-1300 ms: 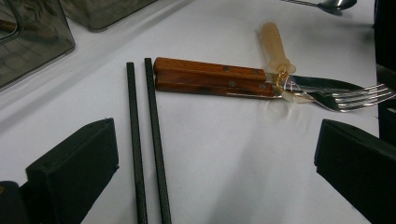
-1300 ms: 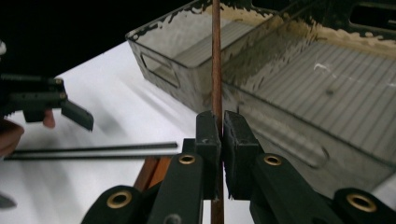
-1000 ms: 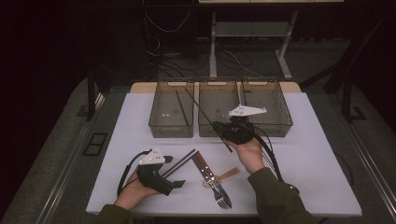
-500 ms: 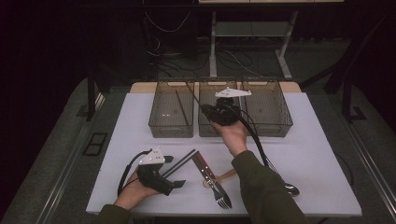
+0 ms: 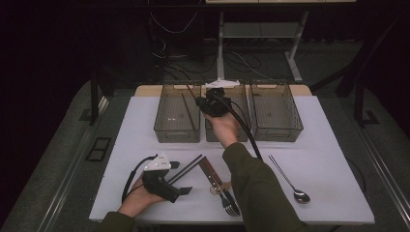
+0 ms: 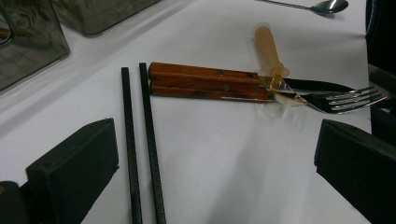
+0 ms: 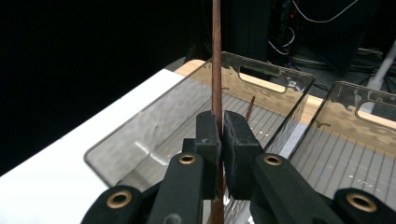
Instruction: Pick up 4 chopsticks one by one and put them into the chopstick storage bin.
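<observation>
My right gripper point(image 7: 222, 126) is shut on a thin brown chopstick point(image 7: 216, 56) that stands upright between its pads. It hovers over the left clear bin point(image 7: 140, 135), where a second brown chopstick point(image 7: 250, 107) lies on the floor. From above, the right gripper point(image 5: 207, 99) sits between the left bin point(image 5: 164, 133) and the middle bin point(image 5: 241, 133). My left gripper point(image 5: 181, 178) rests open on the white table near the front edge. Its jaws point(image 6: 215, 154) frame two black chopsticks point(image 6: 140, 140).
Two wooden-handled knives point(image 6: 205, 84), a fork point(image 6: 345, 98) and a pale translucent handle point(image 6: 268, 44) lie just beyond the left gripper. A spoon point(image 5: 290, 181) lies at the front right. A third clear bin point(image 5: 275, 133) stands at the back right.
My right gripper has moved left and away from me, from the middle bin's front right to the left bin's edge, carrying the brown chopstick. The left gripper has stayed put.
</observation>
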`<state>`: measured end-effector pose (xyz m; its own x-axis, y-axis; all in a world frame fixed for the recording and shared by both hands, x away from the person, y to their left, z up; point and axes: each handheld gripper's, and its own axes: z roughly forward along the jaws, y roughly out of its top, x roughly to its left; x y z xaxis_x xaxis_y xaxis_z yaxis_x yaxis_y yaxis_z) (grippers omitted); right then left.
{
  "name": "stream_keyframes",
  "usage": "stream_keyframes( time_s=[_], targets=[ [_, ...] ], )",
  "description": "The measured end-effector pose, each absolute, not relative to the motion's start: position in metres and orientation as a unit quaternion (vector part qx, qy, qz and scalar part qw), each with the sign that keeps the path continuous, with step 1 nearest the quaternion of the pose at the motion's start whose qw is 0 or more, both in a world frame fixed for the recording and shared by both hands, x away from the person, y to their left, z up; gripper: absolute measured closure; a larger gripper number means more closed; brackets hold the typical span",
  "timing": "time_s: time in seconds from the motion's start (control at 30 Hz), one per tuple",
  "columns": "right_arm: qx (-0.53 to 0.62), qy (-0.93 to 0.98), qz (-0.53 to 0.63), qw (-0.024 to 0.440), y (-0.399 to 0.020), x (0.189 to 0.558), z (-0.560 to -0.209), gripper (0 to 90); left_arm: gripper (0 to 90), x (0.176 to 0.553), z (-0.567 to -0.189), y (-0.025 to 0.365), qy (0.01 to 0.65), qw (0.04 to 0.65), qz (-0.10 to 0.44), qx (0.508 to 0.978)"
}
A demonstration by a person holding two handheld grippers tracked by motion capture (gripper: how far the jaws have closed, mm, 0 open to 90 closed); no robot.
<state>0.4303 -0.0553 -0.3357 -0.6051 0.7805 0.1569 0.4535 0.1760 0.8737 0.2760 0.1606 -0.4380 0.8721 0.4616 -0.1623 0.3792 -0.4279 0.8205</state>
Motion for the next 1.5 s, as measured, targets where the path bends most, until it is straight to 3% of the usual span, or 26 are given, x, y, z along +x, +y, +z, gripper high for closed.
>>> stream_keyframes(
  time_s=[0.9, 0.93, 1.0, 1.1, 1.5],
  targets=[
    [0.43, 0.772, 0.443, 0.149, 0.008, 0.462, -0.374, 84.3, 0.0, 0.276, -0.437, 0.162, 0.246, 0.474, 0.041, 0.844],
    [0.433, 0.772, 0.44, 0.151, 0.008, 0.462, -0.375, 82.8, 0.0, 0.276, -0.437, 0.162, 0.246, 0.474, 0.041, 0.844],
    [0.432, 0.773, 0.44, 0.15, 0.009, 0.461, -0.375, 68.3, 0.0, 0.276, -0.437, 0.162, 0.246, 0.476, 0.042, 0.843],
    [0.422, 0.777, 0.441, 0.153, 0.009, 0.459, -0.372, 60.5, 0.0, 0.276, -0.437, 0.162, 0.246, 0.476, 0.042, 0.843],
    [0.405, 0.786, 0.448, 0.133, -0.018, 0.446, -0.356, 39.9, 0.0, 0.277, -0.438, 0.162, 0.25, 0.474, 0.046, 0.843]
  ],
)
